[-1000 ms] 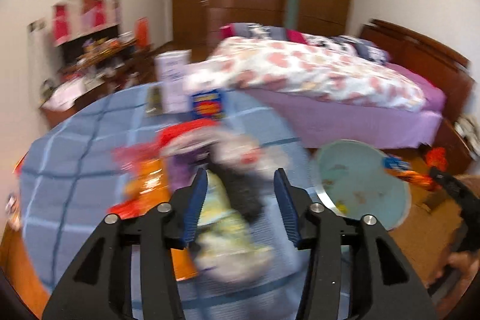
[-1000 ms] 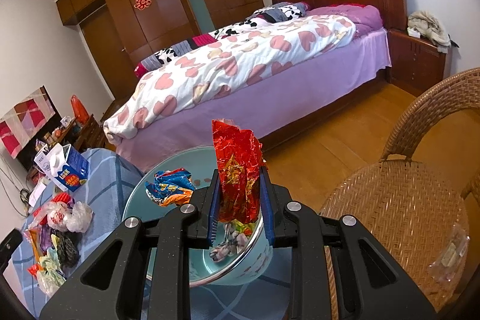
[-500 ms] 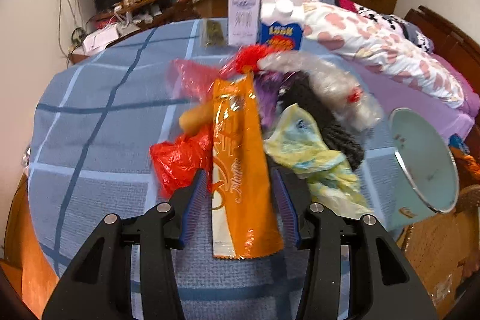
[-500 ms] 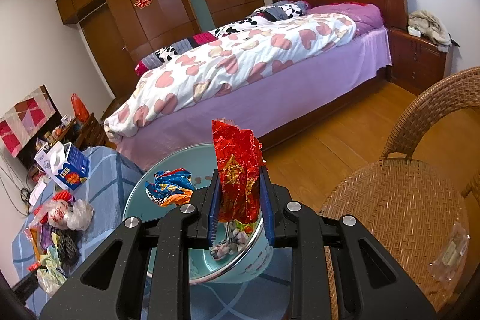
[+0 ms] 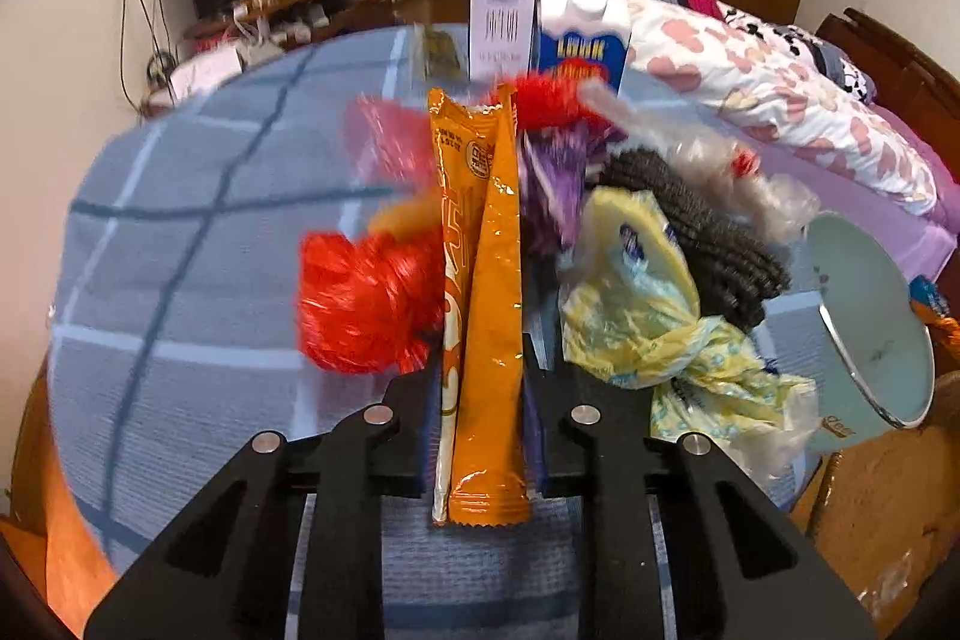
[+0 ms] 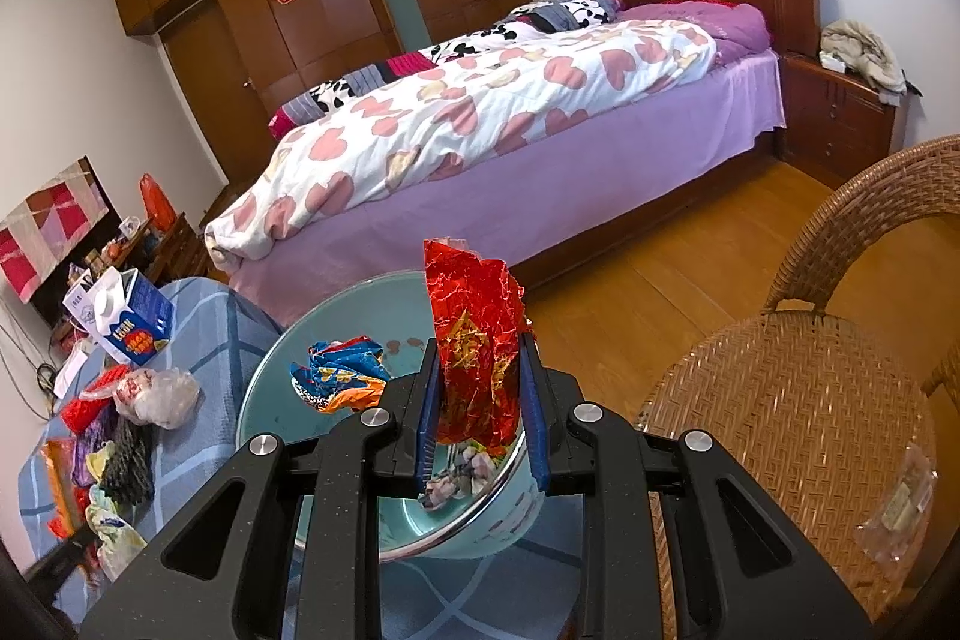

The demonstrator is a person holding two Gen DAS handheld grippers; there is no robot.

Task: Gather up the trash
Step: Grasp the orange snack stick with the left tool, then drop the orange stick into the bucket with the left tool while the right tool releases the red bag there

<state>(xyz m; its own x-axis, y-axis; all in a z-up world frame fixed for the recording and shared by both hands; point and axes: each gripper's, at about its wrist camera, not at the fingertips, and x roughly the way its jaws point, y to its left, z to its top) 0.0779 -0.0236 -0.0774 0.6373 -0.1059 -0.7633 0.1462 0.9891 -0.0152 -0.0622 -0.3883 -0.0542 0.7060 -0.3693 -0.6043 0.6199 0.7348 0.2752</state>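
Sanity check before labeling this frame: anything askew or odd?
Yes. The teal bowl holding wrappers sits tilted over the table edge instead of flat. A clear packet lies stray on the wicker chair, away from the trash pile.

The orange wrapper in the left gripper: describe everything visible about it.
The orange wrapper is a long, narrow, glossy plastic sachet with sealed crimped ends, white lettering along one side and a small round label near the far end. It is creased lengthwise and stands on edge, pinched between the shut jaws of the left gripper. Its near end sticks out behind the jaws; its far end reaches over the trash pile on the blue checked tablecloth.
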